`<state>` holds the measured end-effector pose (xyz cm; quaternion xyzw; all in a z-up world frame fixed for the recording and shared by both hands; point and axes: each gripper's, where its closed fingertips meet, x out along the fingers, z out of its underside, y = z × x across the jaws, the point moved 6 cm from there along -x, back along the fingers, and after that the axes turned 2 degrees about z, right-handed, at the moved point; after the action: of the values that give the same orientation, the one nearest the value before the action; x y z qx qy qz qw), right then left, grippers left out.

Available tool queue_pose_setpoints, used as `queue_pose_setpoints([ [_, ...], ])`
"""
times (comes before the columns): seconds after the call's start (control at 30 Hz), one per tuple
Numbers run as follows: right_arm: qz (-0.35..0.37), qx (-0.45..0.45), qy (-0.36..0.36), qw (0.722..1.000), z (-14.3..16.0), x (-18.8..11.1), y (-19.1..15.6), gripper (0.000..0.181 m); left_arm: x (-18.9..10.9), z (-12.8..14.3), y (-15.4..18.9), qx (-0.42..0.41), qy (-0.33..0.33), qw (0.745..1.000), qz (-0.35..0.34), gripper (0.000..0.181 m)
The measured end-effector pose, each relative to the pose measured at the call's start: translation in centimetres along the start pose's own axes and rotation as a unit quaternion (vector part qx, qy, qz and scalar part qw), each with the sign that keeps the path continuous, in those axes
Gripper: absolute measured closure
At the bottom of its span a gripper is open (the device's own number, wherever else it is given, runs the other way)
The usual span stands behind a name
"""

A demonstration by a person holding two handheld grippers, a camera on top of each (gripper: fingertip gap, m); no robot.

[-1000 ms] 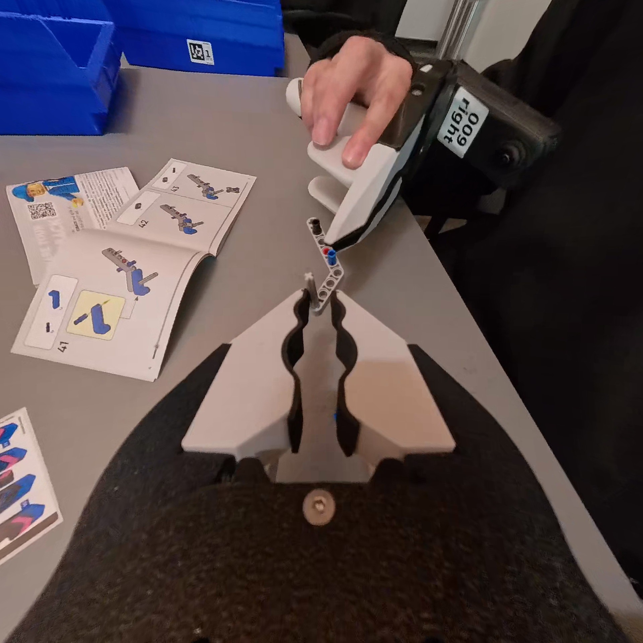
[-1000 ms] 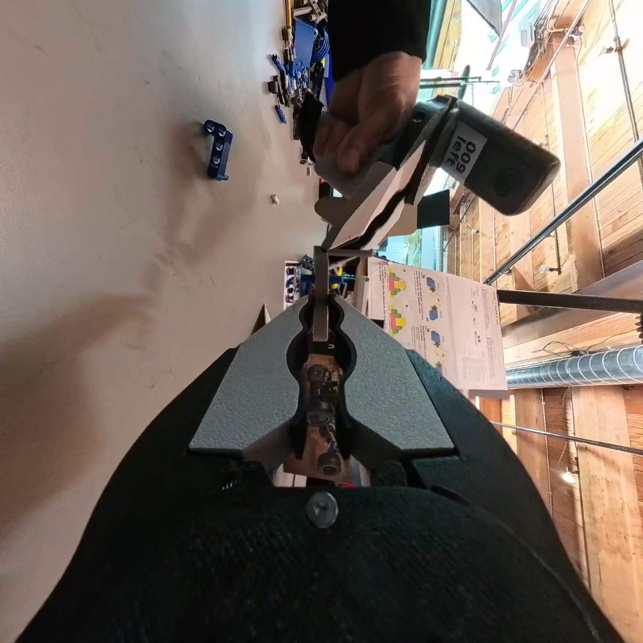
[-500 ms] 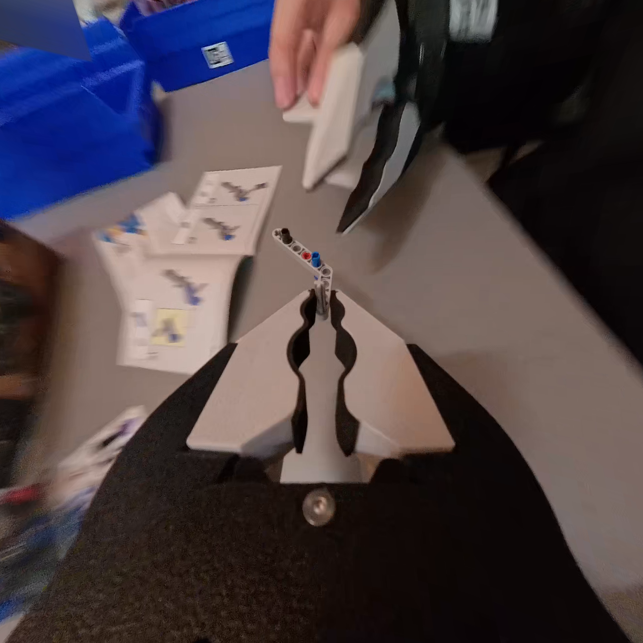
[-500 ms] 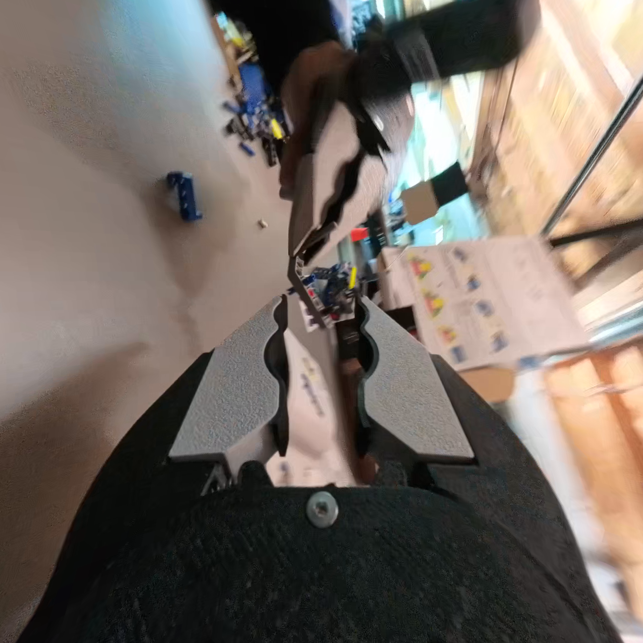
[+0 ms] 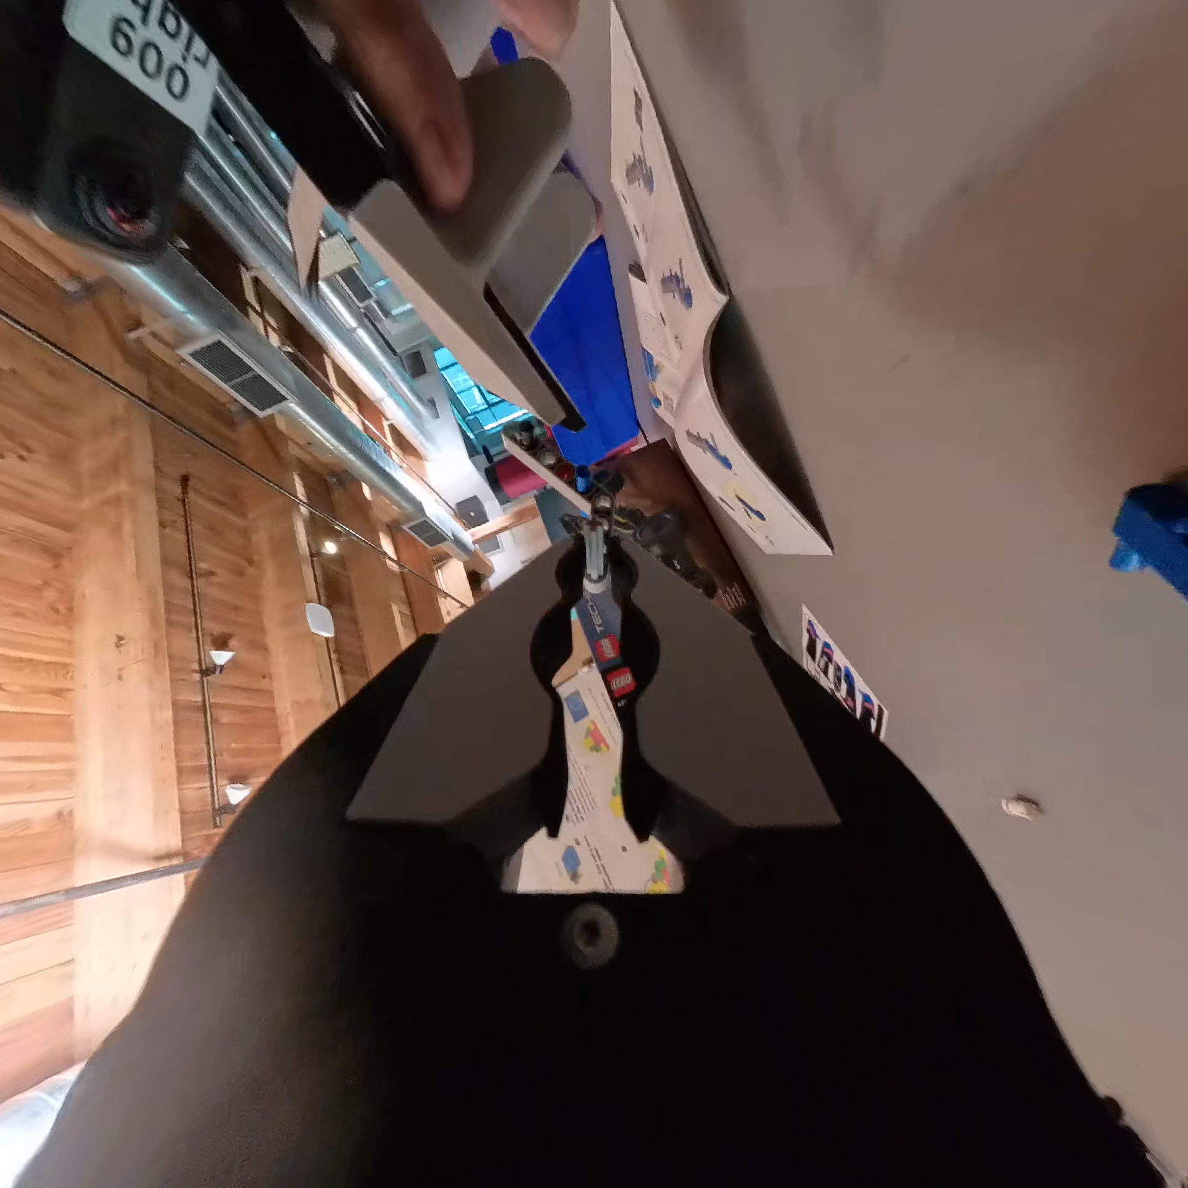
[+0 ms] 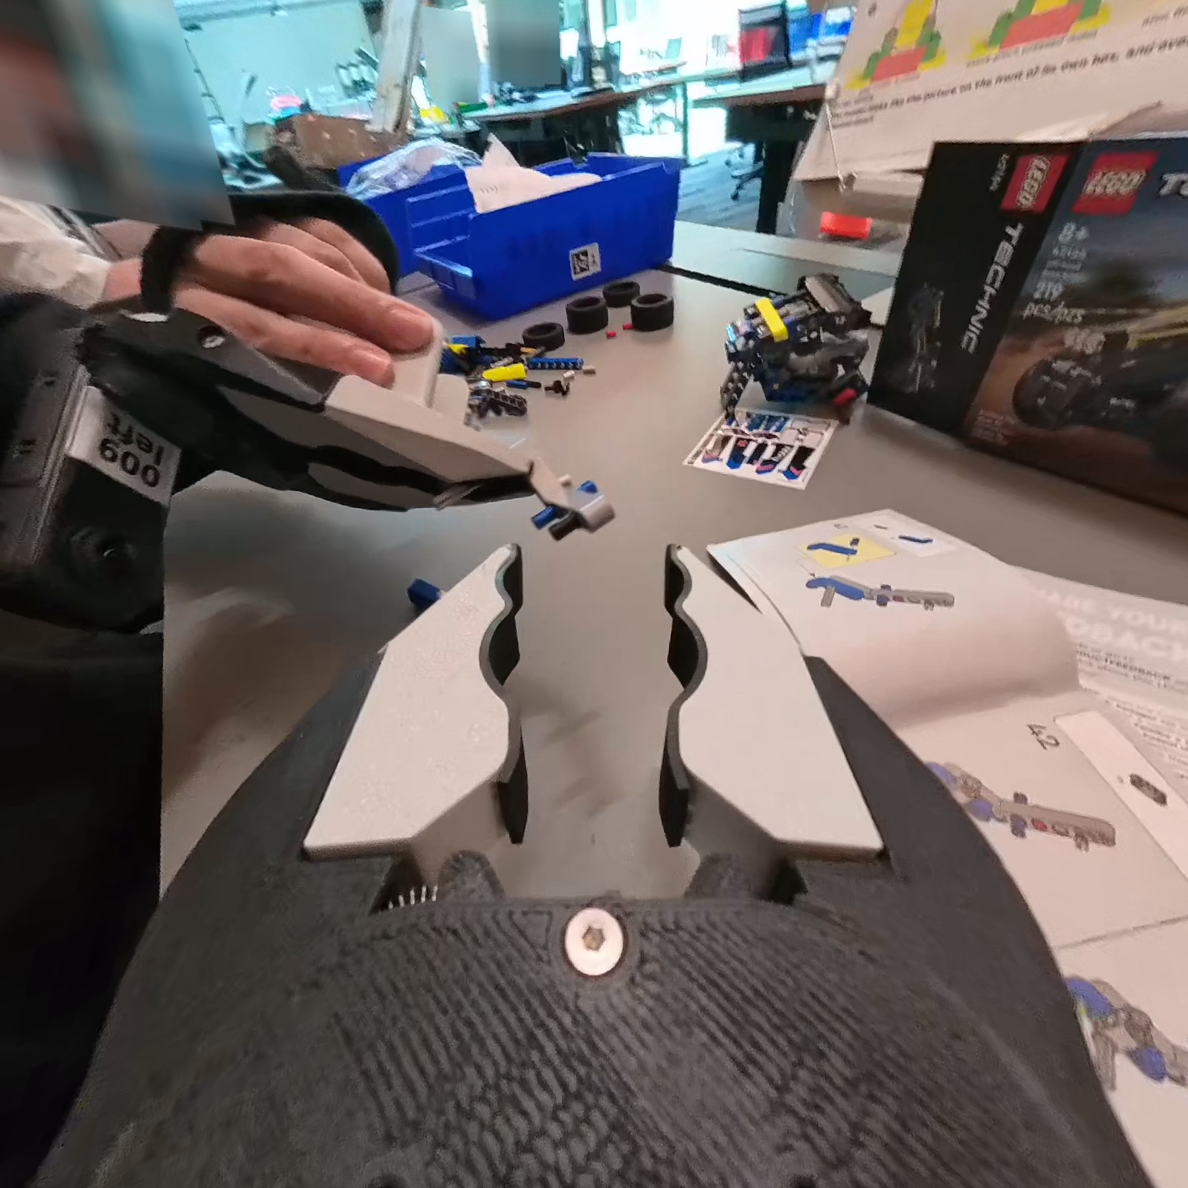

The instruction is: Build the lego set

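My left gripper (image 5: 594, 558) is shut on the end of a grey bent beam (image 5: 546, 464) that carries a blue pin, a red pin and a black pin. The left wrist view is rolled on its side. In the right wrist view the left gripper (image 6: 524, 481) comes in from the left and holds the beam (image 6: 582, 508) above the table. My right gripper (image 6: 593, 554) is open and empty, just below and in front of the beam. In the left wrist view the right gripper (image 5: 566, 421) hangs just above the beam, apart from it.
On the grey table (image 6: 643, 398) lie an open instruction booklet (image 6: 900, 617), a sticker sheet (image 6: 758, 443), a partly built model (image 6: 797, 347), the set's box (image 6: 1041, 308), a blue bin (image 6: 540, 238), black tyres (image 6: 598, 315), loose parts (image 6: 508, 379) and a small blue piece (image 6: 421, 588). About 4 centimetres separates my left fingertips from my right. Left tips and right tips are each some 25 centimetres from the partly built model (image 6: 797, 347).
My right gripper let go of the beam, opened wide and turned level over the table. My left gripper kept the beam and rolled onto its side.
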<state>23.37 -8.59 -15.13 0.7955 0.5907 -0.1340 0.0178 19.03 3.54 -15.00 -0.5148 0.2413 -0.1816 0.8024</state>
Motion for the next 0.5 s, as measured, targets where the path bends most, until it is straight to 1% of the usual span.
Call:
queue_pose_setpoints([
  [0.03,0.005,-0.004,0.001,1.0,0.1,-0.1,0.0,0.137,0.1,-0.2,0.3,-0.003,0.005,1.0,0.01,0.177],
  [0.1,-0.01,-0.043,0.018,0.999,0.3,-0.2,-0.6,0.137,0.2,-0.5,0.5,-0.034,0.022,0.999,0.023,0.177],
  [0.13,-0.018,-0.065,0.016,0.998,0.6,-0.3,-0.9,0.135,0.2,-0.6,0.5,-0.06,0.038,0.997,0.028,0.177],
  [0.2,-0.03,-0.086,-0.01,0.996,1.4,-0.4,-0.9,0.133,0.1,-0.8,0.2,-0.124,0.071,0.989,0.038,0.178],
  [0.23,-0.042,-0.081,-0.012,0.996,1.5,-0.6,-0.9,0.135,0.0,-0.9,0.0,-0.147,0.087,0.984,0.039,0.177],
  [0.3,-0.063,-0.053,0.008,0.997,1.4,-1.0,-0.6,0.15,-0.1,-0.8,-0.1,-0.185,0.108,0.976,0.04,0.177],
  [0.37,-0.075,-0.024,0.037,0.996,1.0,-1.3,-0.2,0.16,-0.2,-0.7,0.1,-0.213,0.126,0.968,0.045,0.177],
  [0.43,-0.082,0.003,0.052,0.995,0.7,-1.5,0.3,0.161,-0.1,-0.7,0.3,-0.235,0.134,0.961,0.049,0.177],
  [0.5,-0.088,0.013,0.048,0.995,0.7,-1.3,0.4,0.156,-0.1,-0.9,0.4,-0.256,0.145,0.954,0.053,0.178],
])
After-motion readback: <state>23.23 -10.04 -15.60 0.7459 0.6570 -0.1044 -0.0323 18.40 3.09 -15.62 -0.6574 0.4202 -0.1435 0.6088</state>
